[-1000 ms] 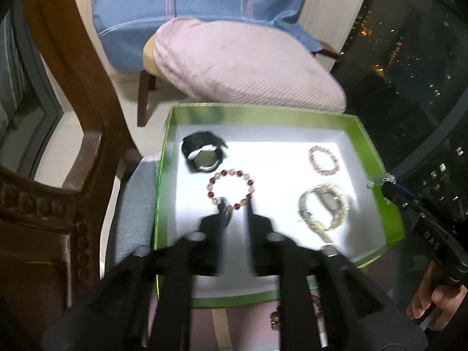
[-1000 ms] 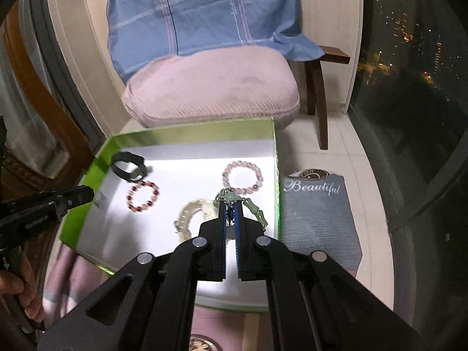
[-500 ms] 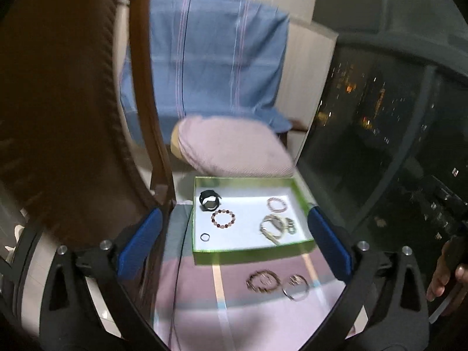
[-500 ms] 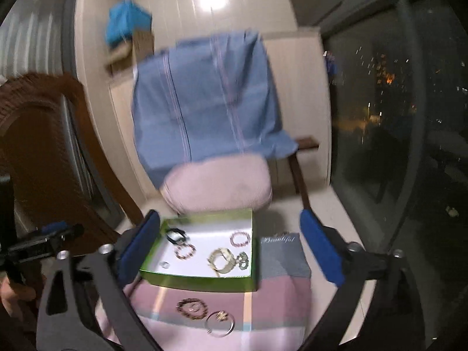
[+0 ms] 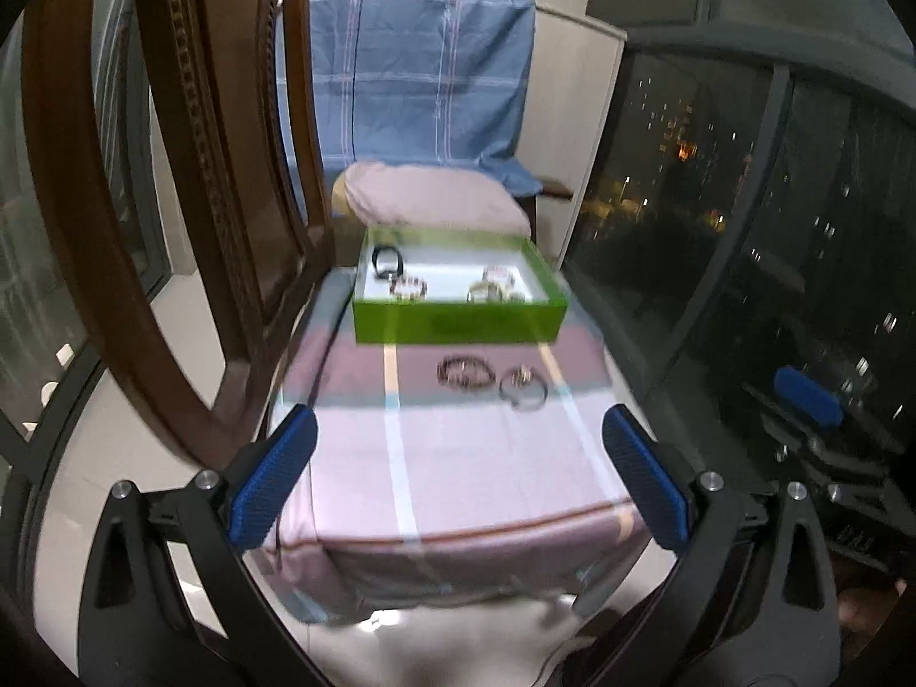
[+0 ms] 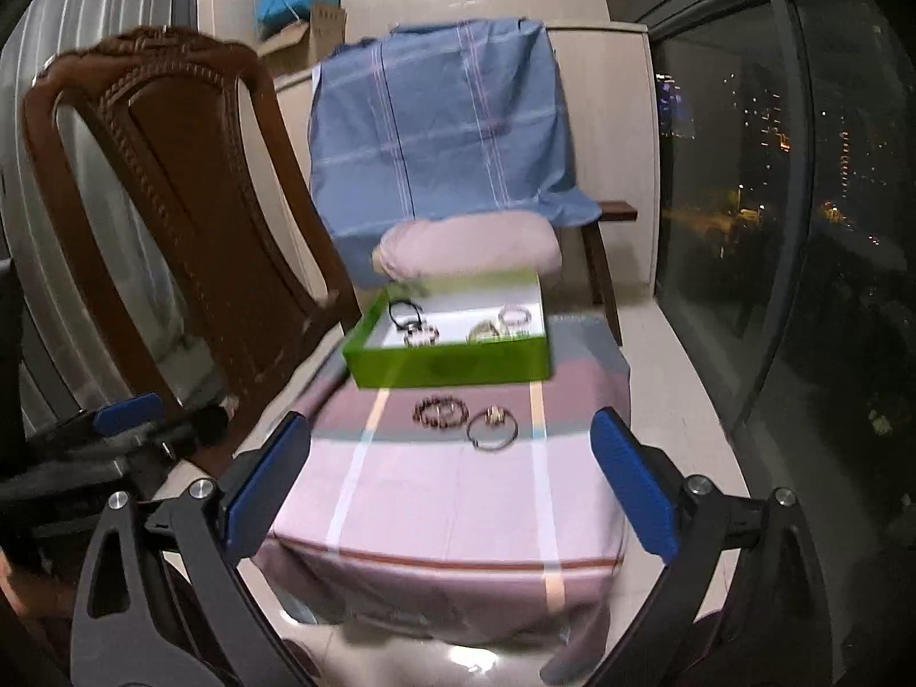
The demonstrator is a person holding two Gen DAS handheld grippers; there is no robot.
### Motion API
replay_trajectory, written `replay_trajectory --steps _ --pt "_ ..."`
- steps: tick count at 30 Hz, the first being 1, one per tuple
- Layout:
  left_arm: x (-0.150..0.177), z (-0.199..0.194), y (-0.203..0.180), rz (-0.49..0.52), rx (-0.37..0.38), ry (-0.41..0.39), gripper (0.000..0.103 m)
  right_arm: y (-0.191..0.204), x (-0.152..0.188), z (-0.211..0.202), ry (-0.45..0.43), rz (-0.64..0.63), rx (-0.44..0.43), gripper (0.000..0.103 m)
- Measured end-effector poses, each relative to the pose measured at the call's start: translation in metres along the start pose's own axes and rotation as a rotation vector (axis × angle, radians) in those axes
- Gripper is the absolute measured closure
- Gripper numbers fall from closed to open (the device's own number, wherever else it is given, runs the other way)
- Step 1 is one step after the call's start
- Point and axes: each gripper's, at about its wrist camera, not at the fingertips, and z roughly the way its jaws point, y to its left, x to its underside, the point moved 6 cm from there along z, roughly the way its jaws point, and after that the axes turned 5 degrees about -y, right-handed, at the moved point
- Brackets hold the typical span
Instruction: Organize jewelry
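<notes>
Left to right across the scene.

Far left: carved wooden chair (image 6: pixel 172 217), close beside the desk (image 6: pixel 446 492), which wears a pink striped cloth.

Left claw (image 5: pixel 458 475): jaws wide apart, nothing between them. Held back from the near edge of the desk, aimed along it toward the box. It also shows at the left margin of the right wrist view.

Centre, far end of desk: green box (image 6: pixel 452 363), open top, white floor. Inside, from the left: a black band (image 6: pixel 405 310), a dark beaded bracelet (image 6: pixel 421 335), then a pale cluster of bracelets (image 6: pixel 501 326) toward the right wall. Motion blur; I cannot separate the pieces in that cluster.

On the cloth just in front of the box, outside it: a brown beaded bracelet (image 6: pixel 441 411) and, just to its right, a thin metal bangle (image 6: pixel 492 429) with a small charm. The two lie near each other; whether they touch is unclear.

Right claw (image 6: pixel 449 489): jaws equally wide apart, empty, also well short of the loose pieces.

Right edge: dark window (image 6: pixel 830 172), city lights.

Judgement: between placements. Several pieces are boxed, two are left. Next move probably calls for one claw to go forward and down over either loose piece, close on its rim, and carry it into open floor in the box. The bangle lies flat and thin, so a pinch may slip.
</notes>
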Motion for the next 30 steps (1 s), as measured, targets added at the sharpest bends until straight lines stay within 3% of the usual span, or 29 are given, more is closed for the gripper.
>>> replay_trajectory --steps 6,30 --pt "0.019 -0.001 0.003 -0.006 -0.002 0.047 0.004 0.004 0.009 -0.009 0.019 -0.005 0.023 0.007" --pt "0.016 0.009 0.007 -0.007 -0.009 0.064 0.004 0.0 0.01 -0.018 0.011 0.01 0.016 0.007"
